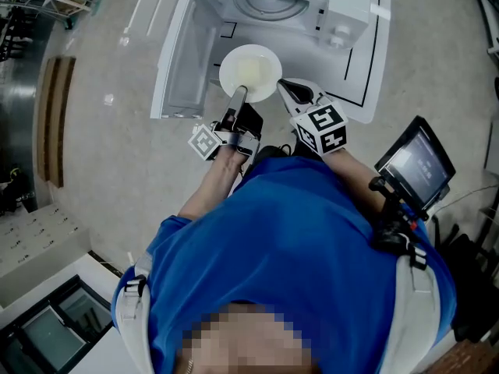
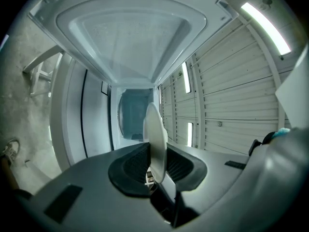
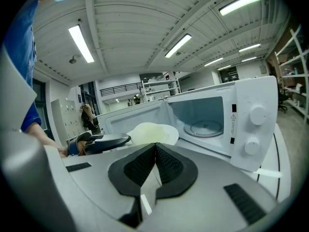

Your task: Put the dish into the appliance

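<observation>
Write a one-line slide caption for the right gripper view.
Right gripper, jaws shut and empty, faces the open microwave while the left gripper holds a pale dish at its doorway.

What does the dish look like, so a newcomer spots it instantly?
Find the white microwave with its door swung open. Right in front of its cavity is a pale, round, shallow dish, clamped by its rim in the left tongs. It is the only thing gripped: the right tongs beside it are shut and empty.

A small screen (lit, on a dark stand) sits right; wooden boards lie left.
</observation>
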